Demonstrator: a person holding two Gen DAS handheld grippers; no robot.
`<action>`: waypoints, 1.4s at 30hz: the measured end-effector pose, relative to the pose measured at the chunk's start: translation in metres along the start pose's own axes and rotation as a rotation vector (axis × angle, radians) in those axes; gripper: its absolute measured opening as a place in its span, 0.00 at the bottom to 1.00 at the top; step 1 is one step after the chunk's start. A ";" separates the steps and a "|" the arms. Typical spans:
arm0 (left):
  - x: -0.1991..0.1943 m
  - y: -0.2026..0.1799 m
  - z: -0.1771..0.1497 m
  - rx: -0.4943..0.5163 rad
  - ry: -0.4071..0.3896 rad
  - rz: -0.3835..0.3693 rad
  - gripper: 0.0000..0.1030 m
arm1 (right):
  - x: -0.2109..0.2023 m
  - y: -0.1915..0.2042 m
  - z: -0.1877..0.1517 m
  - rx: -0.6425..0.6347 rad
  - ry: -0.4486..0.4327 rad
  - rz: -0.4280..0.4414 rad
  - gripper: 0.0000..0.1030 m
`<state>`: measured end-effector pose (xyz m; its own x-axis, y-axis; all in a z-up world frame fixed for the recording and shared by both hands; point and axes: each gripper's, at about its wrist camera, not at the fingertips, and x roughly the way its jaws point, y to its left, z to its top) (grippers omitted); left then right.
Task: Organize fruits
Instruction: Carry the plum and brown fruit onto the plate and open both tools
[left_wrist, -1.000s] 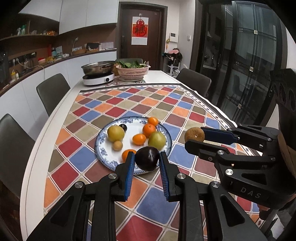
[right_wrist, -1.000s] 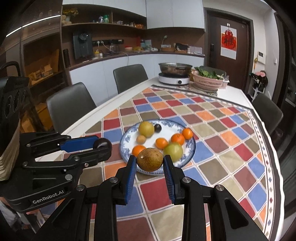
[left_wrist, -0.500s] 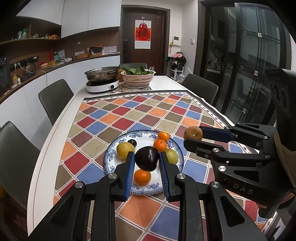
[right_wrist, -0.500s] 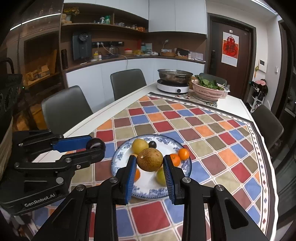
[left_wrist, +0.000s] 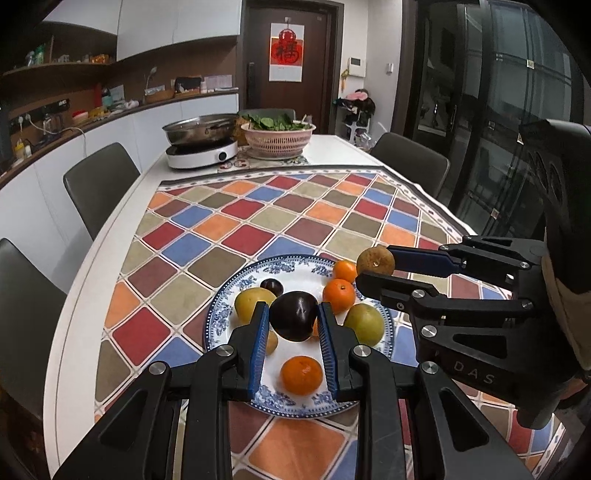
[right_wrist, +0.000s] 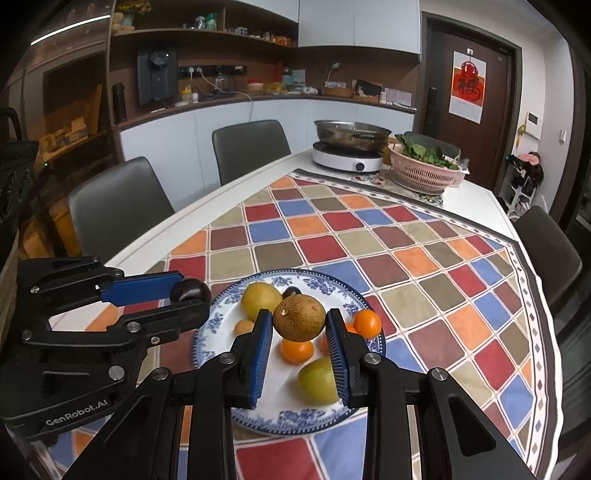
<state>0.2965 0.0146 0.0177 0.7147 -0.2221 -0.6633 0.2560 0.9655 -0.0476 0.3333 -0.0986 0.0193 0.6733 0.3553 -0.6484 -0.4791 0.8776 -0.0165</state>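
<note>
Left gripper (left_wrist: 293, 321): fingers closed onto a dark plum (left_wrist: 294, 315), blue pads pressing its two sides; it hangs above the plate's near half. In the right wrist view the same gripper (right_wrist: 190, 297) comes in from the left with the plum (right_wrist: 190, 291) at its tips.
Right gripper (right_wrist: 299, 325): fingers closed onto a brown fruit (right_wrist: 299, 318), held clear above the plate. From the left wrist view it (left_wrist: 375, 267) reaches in from the right, the brown fruit (left_wrist: 375, 260) at its tips over the plate's far right rim.
Plate (left_wrist: 236, 291): blue-and-white patterned rim, white centre, on the checked cloth near the table's front edge; also seen in the right wrist view (right_wrist: 317, 280).
Fruit on plate: a yellow fruit (left_wrist: 253, 302) at the left with a small dark plum (left_wrist: 271, 286) just behind it; two oranges (left_wrist: 339, 295) (left_wrist: 344, 270) toward the far right; a green fruit (left_wrist: 364, 325) at the right; a third orange (left_wrist: 301, 374) near the front rim; a small tan fruit (left_wrist: 272, 341) partly hidden behind the left finger.
Cloth (left_wrist: 258, 236): red, blue, orange and olive diamonds, covering most of the white table (left_wrist: 85, 295).
Far end of table: a steel pan on a white cooker (left_wrist: 201, 153), and beside it a pink basket (left_wrist: 279, 138) of leafy greens.
Chairs (left_wrist: 98, 184): grey, along both long sides of the table.
</note>
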 end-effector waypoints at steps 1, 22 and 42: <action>0.003 0.001 0.000 0.000 0.004 -0.001 0.26 | 0.005 -0.002 0.000 0.004 0.006 0.002 0.30; 0.067 0.015 -0.002 -0.011 0.108 -0.039 0.26 | 0.088 -0.022 -0.001 0.038 0.140 0.051 0.30; 0.048 0.015 0.001 -0.020 0.072 0.049 0.40 | 0.069 -0.033 -0.001 0.087 0.105 0.003 0.37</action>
<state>0.3353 0.0182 -0.0139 0.6771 -0.1650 -0.7172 0.2085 0.9776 -0.0281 0.3951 -0.1029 -0.0261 0.6070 0.3267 -0.7245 -0.4276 0.9026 0.0487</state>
